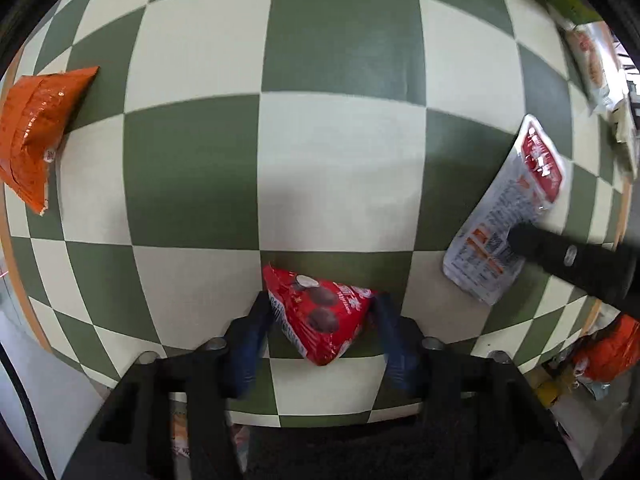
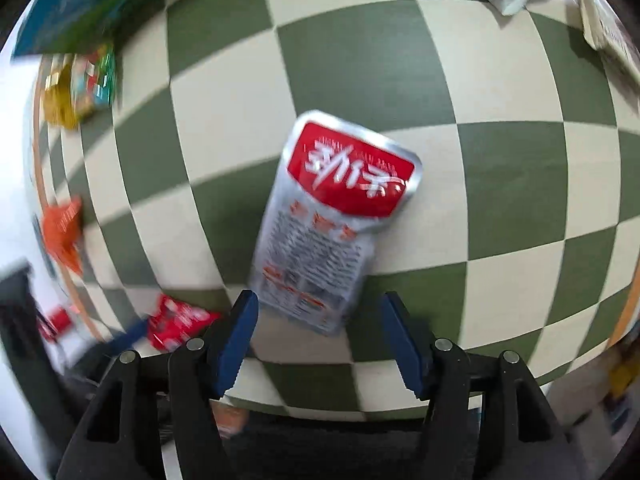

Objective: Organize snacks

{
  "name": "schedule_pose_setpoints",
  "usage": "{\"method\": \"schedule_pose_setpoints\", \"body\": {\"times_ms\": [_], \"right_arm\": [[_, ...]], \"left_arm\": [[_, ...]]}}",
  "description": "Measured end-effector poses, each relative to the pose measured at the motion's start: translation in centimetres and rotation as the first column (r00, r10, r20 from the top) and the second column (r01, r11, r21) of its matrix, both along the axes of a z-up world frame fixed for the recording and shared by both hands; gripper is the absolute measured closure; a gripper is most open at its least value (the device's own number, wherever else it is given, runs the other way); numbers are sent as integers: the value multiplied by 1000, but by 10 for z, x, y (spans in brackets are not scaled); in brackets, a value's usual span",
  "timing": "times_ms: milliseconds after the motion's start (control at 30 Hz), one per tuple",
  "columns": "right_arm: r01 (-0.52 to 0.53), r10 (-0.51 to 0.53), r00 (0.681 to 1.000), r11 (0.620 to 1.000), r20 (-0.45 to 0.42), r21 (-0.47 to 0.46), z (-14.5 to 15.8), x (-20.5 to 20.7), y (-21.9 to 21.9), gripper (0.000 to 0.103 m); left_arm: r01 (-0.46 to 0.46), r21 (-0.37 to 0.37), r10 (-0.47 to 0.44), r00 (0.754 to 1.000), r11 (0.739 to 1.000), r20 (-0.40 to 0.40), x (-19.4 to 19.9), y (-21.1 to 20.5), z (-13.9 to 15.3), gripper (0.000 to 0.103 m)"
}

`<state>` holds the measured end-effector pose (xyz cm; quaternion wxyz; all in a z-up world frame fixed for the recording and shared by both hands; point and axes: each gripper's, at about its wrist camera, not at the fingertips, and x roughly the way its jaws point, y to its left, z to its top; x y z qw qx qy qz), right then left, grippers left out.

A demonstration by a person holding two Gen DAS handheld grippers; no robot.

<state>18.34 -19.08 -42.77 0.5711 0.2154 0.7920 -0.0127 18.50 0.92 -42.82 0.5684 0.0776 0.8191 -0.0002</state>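
Observation:
A red snack packet printed with dark cookies sits near the front edge of the green-and-cream checkered table. My left gripper points down at it, its blue pads pressing on both sides. The same packet shows blurred at the lower left of the right wrist view. A silver packet with a red label lies flat on the table. Its near end lies between the spread fingers of my right gripper, which do not press on it. In the left wrist view a black finger crosses over this silver packet.
An orange packet lies at the table's left edge, and pale packets lie at the far right. Another orange packet sits below the table's right edge. A blue-green box and colourful packets are at the far left.

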Motion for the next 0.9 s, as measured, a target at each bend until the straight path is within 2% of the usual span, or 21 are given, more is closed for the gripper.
{"method": "schedule_pose_setpoints", "body": {"times_ms": [167,200,300,400,467,533,567,600,667,767,833,867,900], "right_arm": [[129,-130,990,991,-54,-25,-12,21,-12,37],[147,-148,987,989,-65,-19,-18,24,-11,34],[145,-151,984,987,-91,-66,-24,35,-2,26],[70,-88,990,986,-112,-153,-27,42,15,26],[1,-16,997,980,-76,-198,-22,44,27,32],[-88,85,996,972,-22,-218,-14,46,36,46],[-124,125,992,964,-11,-234,-11,46,39,50],[-172,179,984,952,4,-252,-8,46,40,57],[-229,241,970,945,24,-234,-5,43,36,59],[-265,276,961,939,21,-218,-6,35,29,60],[-218,222,975,966,14,-136,-6,33,16,59],[-160,163,986,982,18,-102,-4,33,6,59],[-119,122,992,989,26,-86,0,33,-2,50]], "left_arm": [[13,22,-14,999,1000,42,0,-7,7,58],[6,24,-7,999,1000,43,0,-6,8,58],[-14,28,12,999,1000,48,4,-9,8,58],[-28,34,26,998,999,54,5,-6,8,58],[-32,37,30,998,999,61,5,-6,8,58],[-32,35,30,997,999,65,4,-10,4,58],[-139,-4,139,990,990,13,3,-10,4,58],[-144,-7,144,989,989,13,5,-10,3,58],[-151,-8,151,988,989,14,6,-11,3,58],[-154,-12,154,988,988,20,14,-7,4,58],[-146,-13,146,989,989,27,13,2,5,58],[-143,-13,144,989,990,29,14,-2,10,58],[-140,-11,140,990,990,33,18,-6,11,58]]}}
